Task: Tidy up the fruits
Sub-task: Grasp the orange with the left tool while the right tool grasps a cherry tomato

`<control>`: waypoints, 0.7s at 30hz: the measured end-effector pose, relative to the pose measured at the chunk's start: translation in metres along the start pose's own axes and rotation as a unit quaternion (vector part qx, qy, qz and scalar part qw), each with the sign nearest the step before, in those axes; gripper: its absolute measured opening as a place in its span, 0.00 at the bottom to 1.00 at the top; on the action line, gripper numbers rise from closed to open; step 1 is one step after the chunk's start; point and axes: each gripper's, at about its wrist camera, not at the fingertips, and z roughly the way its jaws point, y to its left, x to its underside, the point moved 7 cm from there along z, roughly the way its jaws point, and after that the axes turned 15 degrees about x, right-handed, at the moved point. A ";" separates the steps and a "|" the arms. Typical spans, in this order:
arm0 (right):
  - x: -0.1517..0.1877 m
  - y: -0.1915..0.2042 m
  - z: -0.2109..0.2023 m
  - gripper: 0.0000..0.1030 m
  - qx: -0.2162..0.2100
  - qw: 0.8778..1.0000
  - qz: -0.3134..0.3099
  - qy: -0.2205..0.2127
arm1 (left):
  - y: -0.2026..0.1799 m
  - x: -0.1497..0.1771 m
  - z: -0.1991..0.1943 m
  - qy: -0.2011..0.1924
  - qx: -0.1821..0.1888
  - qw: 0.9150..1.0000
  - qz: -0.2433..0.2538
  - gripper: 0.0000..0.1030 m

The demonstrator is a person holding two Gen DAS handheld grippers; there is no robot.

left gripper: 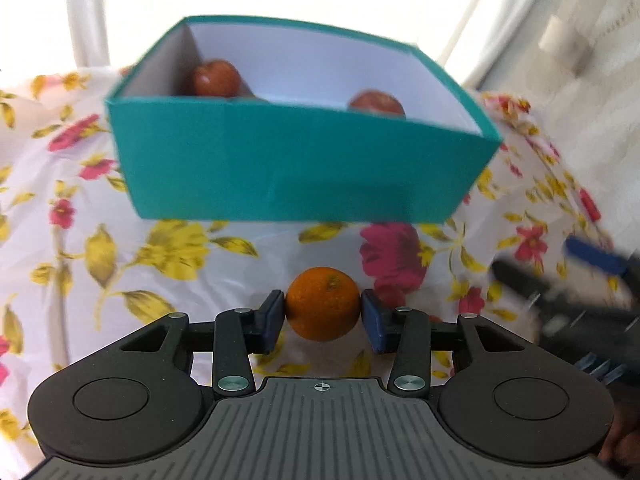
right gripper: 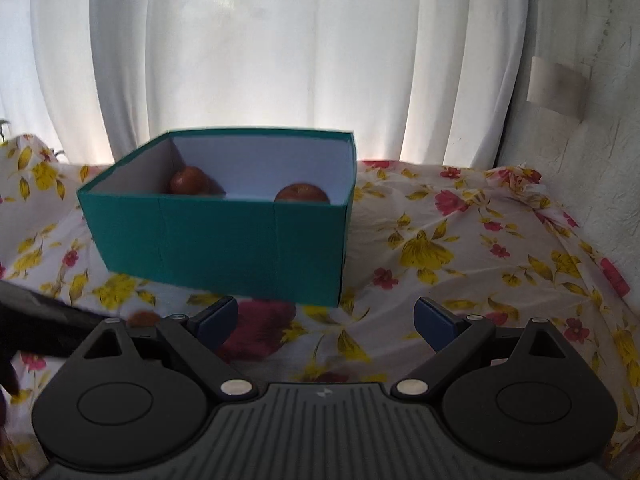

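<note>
The left gripper [left gripper: 323, 312] is holding an orange [left gripper: 322, 303] between its two blue pads, which are closing on the fruit from both sides, one pad [left gripper: 274, 318] touching its left side and the other touching its right. The orange is sitting right at the fingertips, above the flowered cloth [left gripper: 172, 256], and whether it is touching the cloth I cannot tell. Ahead of the fingers, a teal box [left gripper: 280, 164] with a white inside is standing on the cloth, and two apples are lying in it: one apple [left gripper: 216, 77] in the far left corner and a second apple [left gripper: 376, 105] behind the near wall, ahead and to the right of the fingers. The right gripper [right gripper: 326, 322] is holding nothing, and its fingers are standing wide apart over the cloth. The same box is ahead of these fingers and a little to their left. In the left wrist view the right gripper is appearing as a blurred dark shape at the right edge. White curtains [right gripper: 280, 48] are hanging behind the box.
</note>
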 end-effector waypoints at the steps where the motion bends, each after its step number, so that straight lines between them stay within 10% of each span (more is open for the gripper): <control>1: 0.005 0.004 0.002 0.86 -0.003 1.000 -0.008 0.005 | 0.000 -0.002 -0.005 -0.005 -0.001 1.000 0.000 0.45; 7: 0.032 0.027 0.013 0.54 -0.030 0.998 -0.037 0.042 | 0.001 -0.005 -0.024 -0.022 -0.006 1.000 -0.003 0.45; 21: 0.059 0.059 0.019 0.34 -0.070 0.993 -0.052 0.076 | 0.009 0.001 -0.035 -0.010 -0.046 0.999 -0.006 0.45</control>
